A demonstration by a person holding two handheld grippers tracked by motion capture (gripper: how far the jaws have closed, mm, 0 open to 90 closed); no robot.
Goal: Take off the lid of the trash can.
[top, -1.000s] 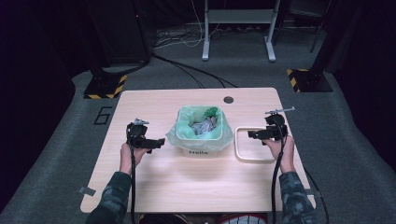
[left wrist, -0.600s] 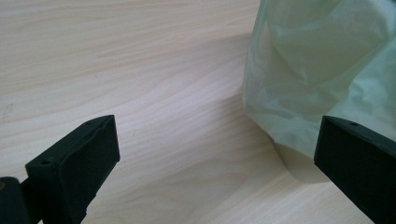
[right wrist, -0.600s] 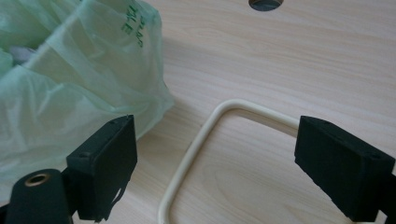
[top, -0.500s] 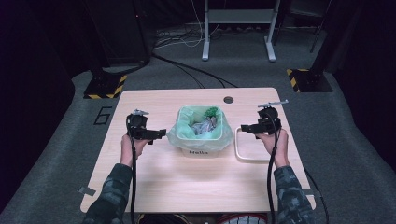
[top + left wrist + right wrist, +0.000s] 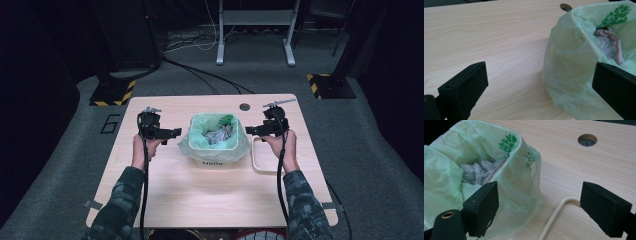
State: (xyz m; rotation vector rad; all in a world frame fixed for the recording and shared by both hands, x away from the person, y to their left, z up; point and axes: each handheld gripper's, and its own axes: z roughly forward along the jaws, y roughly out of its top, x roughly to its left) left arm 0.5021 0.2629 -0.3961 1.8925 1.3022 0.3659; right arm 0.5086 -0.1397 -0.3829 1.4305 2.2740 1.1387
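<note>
Bin (image 5: pixel 216 159) with the green bag liner (image 5: pixel 200 145) sits mid-table, directly between our two claws. The liner is folded out over the rim, with crumpled grey paper (image 5: pixel 218 136) inside and a green leaf print (image 5: pixel 507 142) on the bag's far edge.

Left gripper (image 5: pixel 172 133): jaws spread wide, holding nothing. In the left gripper view the bag (image 5: pixel 574 62) fills the space ahead of the right-hand jaw and bare tabletop lies between the two jaws; the bag wall is close to that jaw, but we cannot tell if it touches. The left hand (image 5: pixel 141 150) grips the handle from below, forearm running straight up from the table's near edge, jaws pointed inward at the bin.

Right gripper (image 5: pixel 251 131): jaws also wide apart, nothing held. In the right gripper view the bag (image 5: pixel 474 170) is just ahead of the left-hand jaw, and a cream bent rod (image 5: pixel 554 217) lies on the table between the jaws. The right hand (image 5: pixel 280 145) mirrors the left, jaws pointed inward at the bin.

Versus a second ago, both hands have moved forward and inward, so both claws are now just beside the bag's flanks instead of further back. Bin and bag have not shifted.

Farther out from the right claw is a cable hole (image 5: pixel 244 106) in the table (image 5: pixel 200 200), beyond the bin. The cream rod frame (image 5: pixel 257 160) lies under the right hand.
</note>
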